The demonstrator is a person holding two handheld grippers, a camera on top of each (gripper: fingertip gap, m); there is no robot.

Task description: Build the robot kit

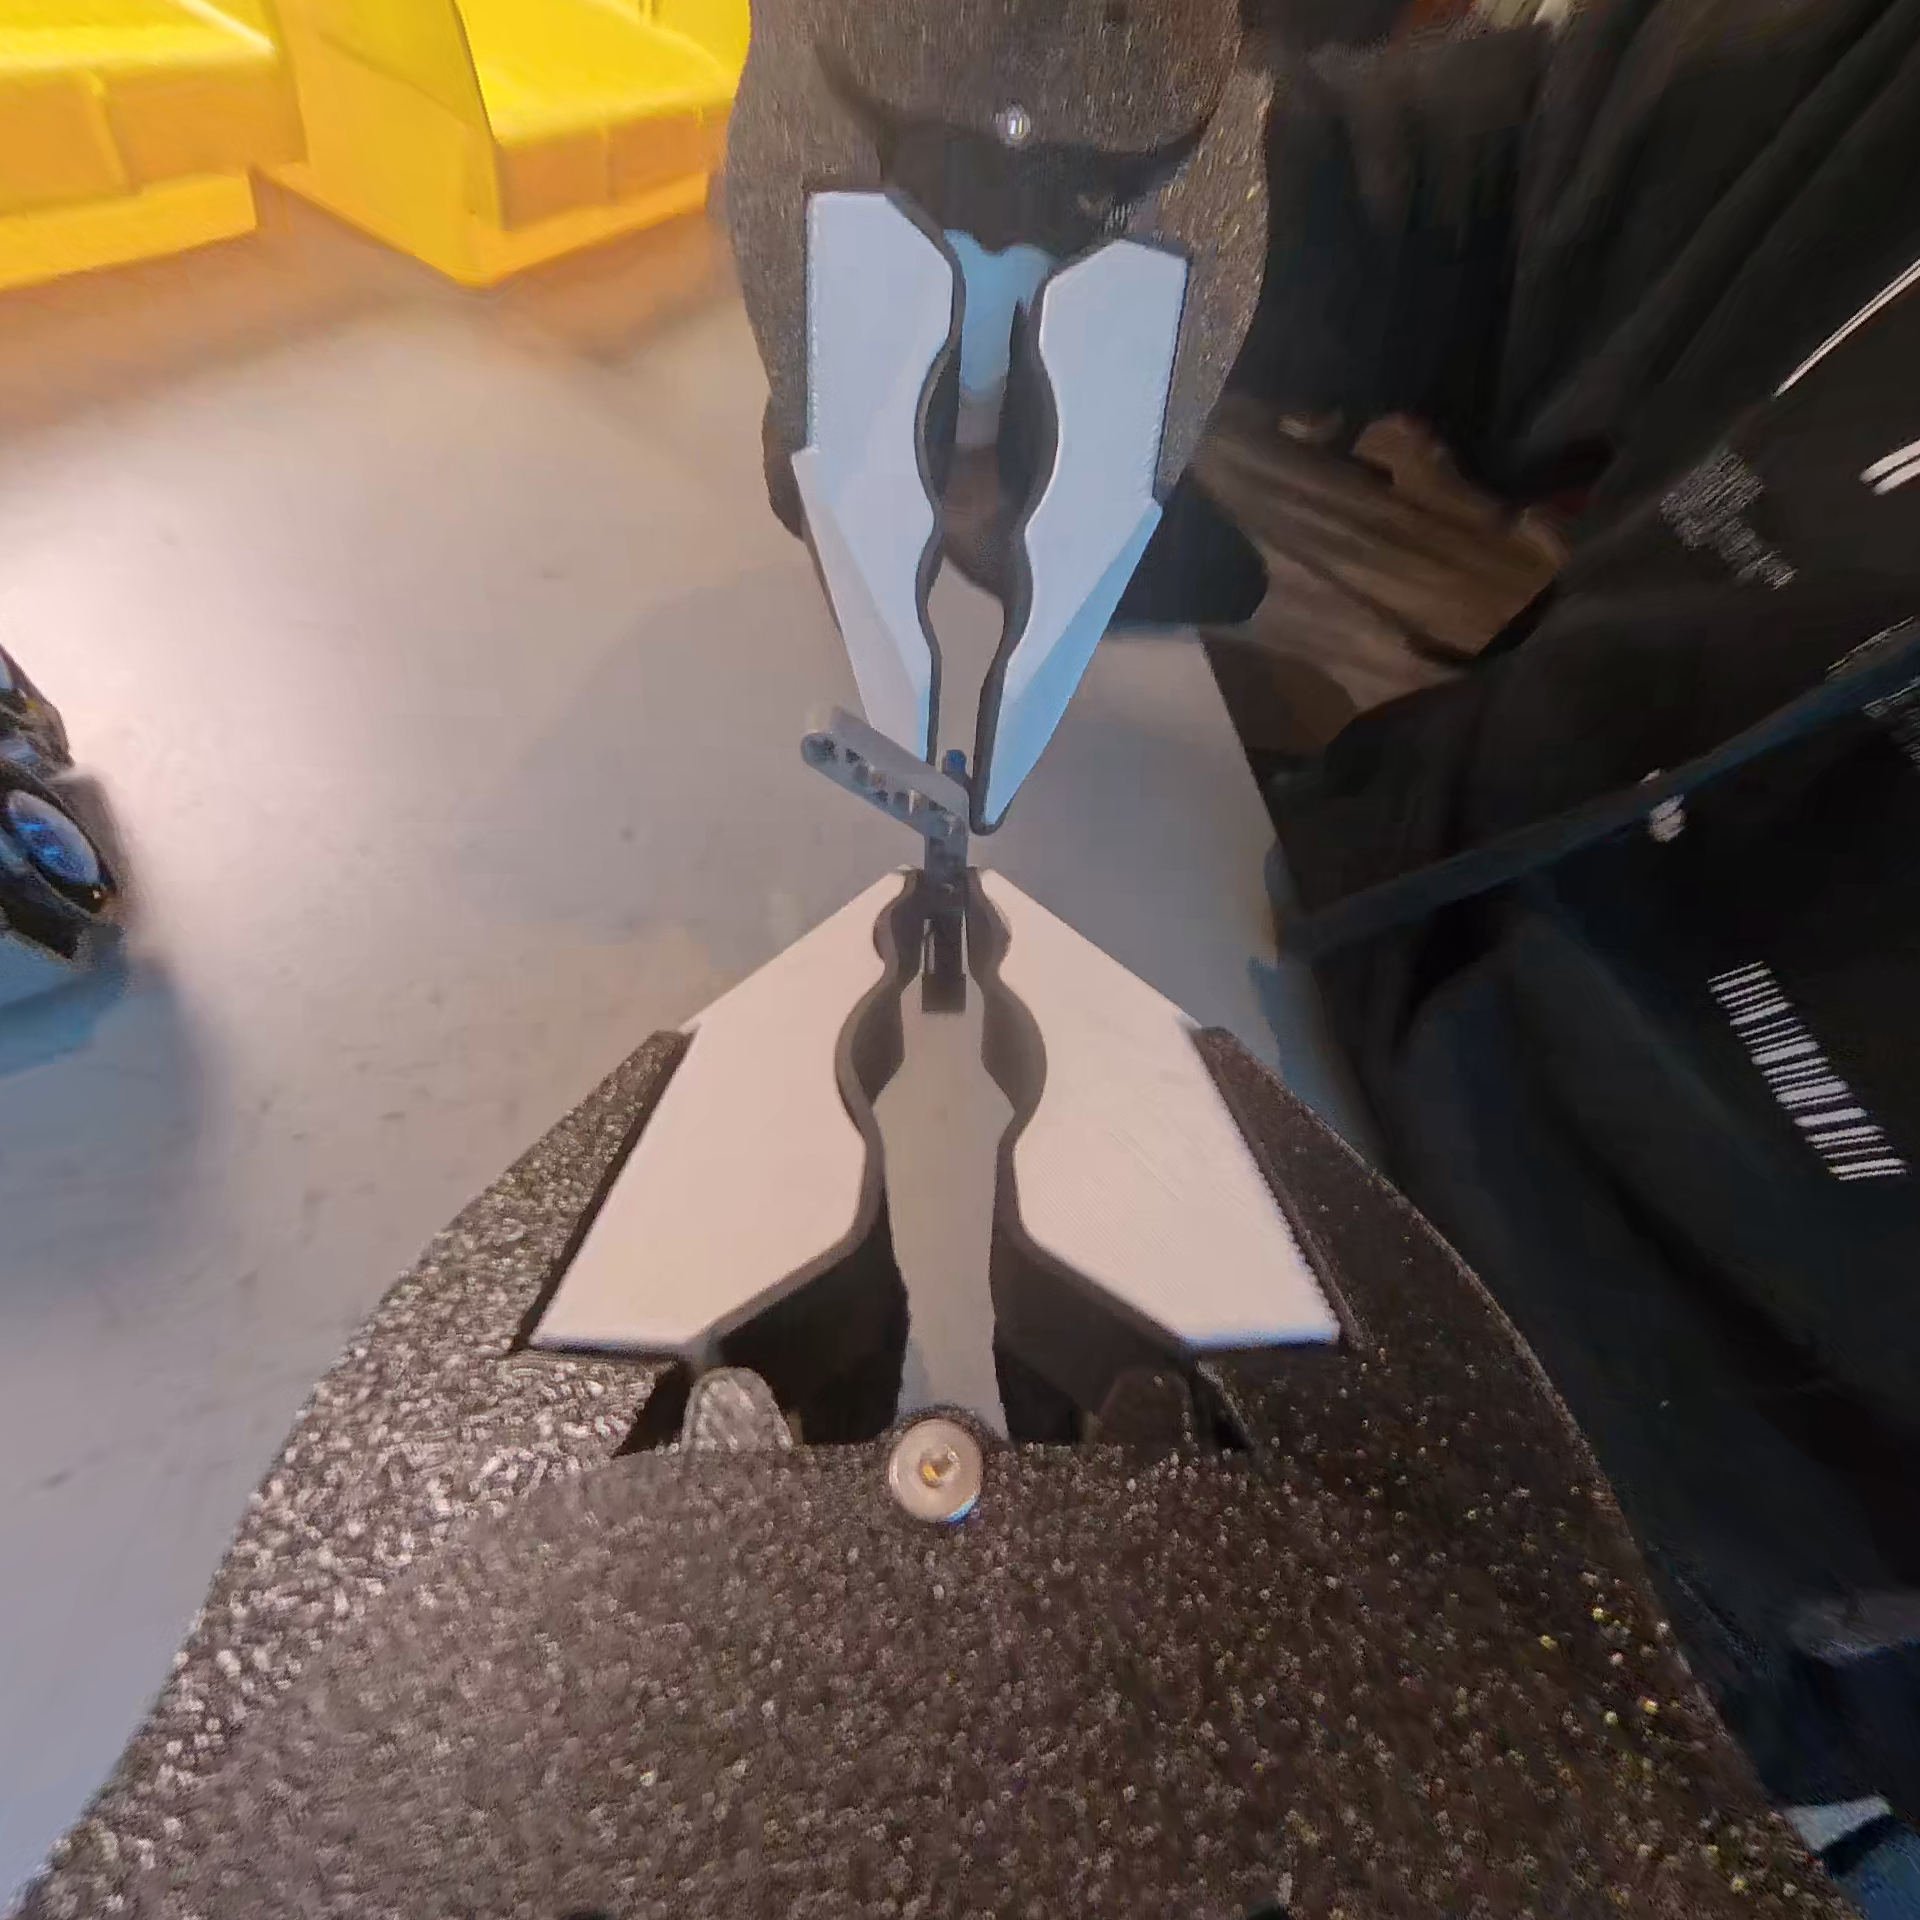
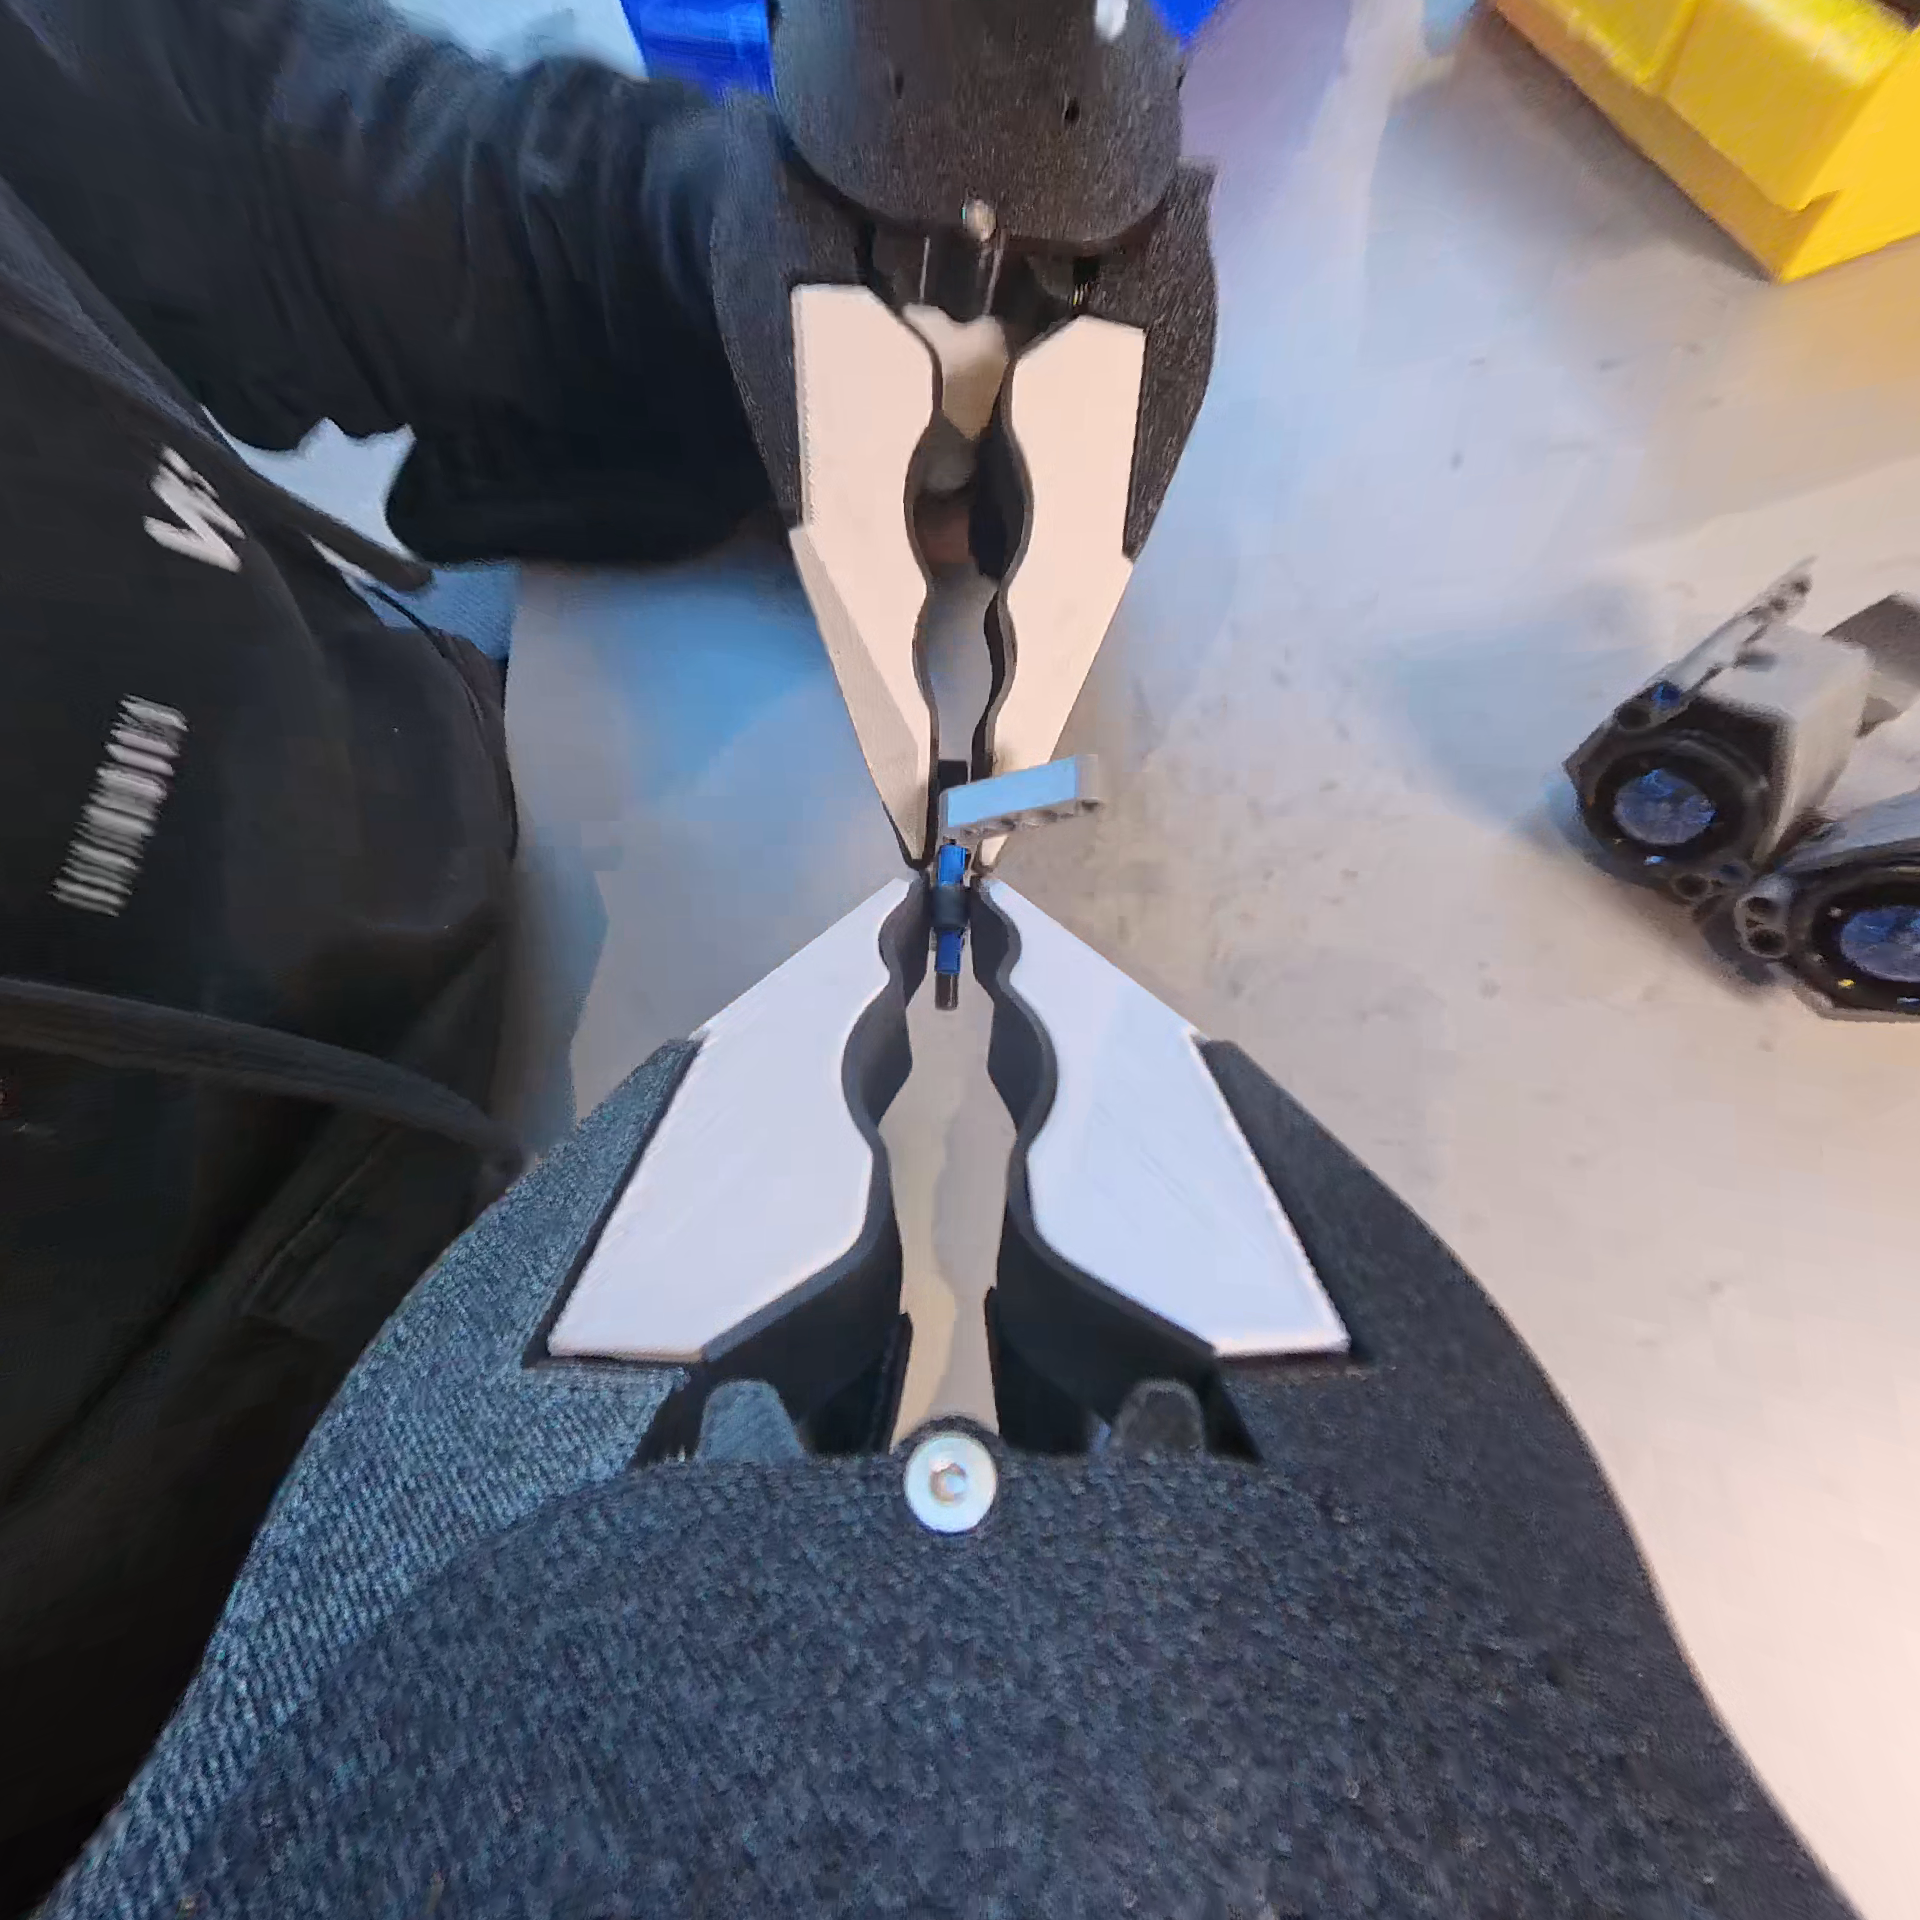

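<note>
Pinching a small black-and-blue pin (image 2: 948,925) between my right gripper (image 2: 948,904) tips, I face the left gripper (image 1: 943,894), closed on a dark bar (image 1: 943,956) joined to a grey holed beam (image 1: 883,784) just ahead. Judging the grips shallow, a slight twist could pop either piece loose. White print on the black garment (image 2: 208,831) beside me is unreadable.

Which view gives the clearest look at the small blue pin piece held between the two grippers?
The right wrist view: the small blue-and-black pin sits sharp between the right gripper fingertips. In the left wrist view only a blue speck peeks out beside the grey holed beam.
</note>
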